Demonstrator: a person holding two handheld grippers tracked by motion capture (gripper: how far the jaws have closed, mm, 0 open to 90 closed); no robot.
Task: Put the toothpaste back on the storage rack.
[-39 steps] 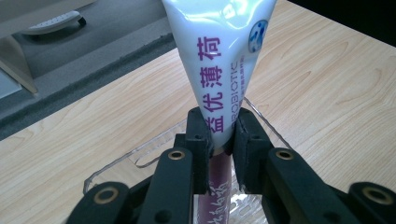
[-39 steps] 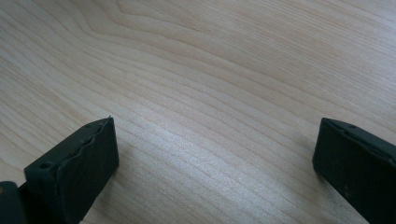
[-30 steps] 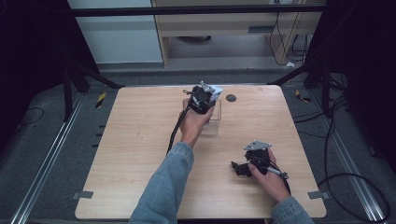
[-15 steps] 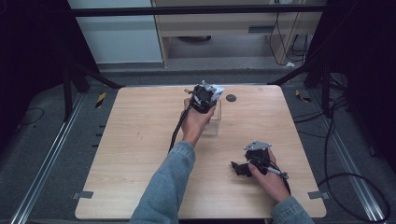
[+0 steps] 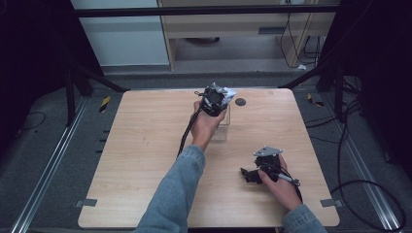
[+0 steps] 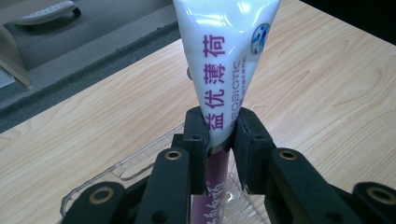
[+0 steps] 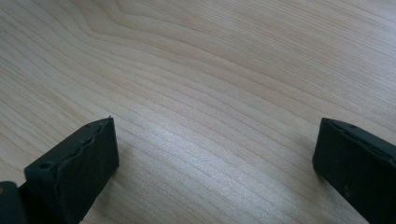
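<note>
A white toothpaste tube (image 6: 229, 56) with purple lettering and a purple lower end stands upright between my left gripper's jaws. My left gripper (image 6: 219, 140) is shut on the tube, right above a clear plastic tray (image 6: 135, 161). In the high view the left gripper (image 5: 216, 99) is held over the clear tray (image 5: 224, 127) near the table's far middle. My right gripper (image 5: 252, 174) rests low over the wood at the front right, and its jaws (image 7: 212, 154) stand wide open with nothing between them.
The wooden table (image 5: 145, 145) has a small dark round hole (image 5: 240, 102) near the far edge, just right of the left gripper. Black cables trail from both grippers. Metal rails and floor cables run along both sides of the table.
</note>
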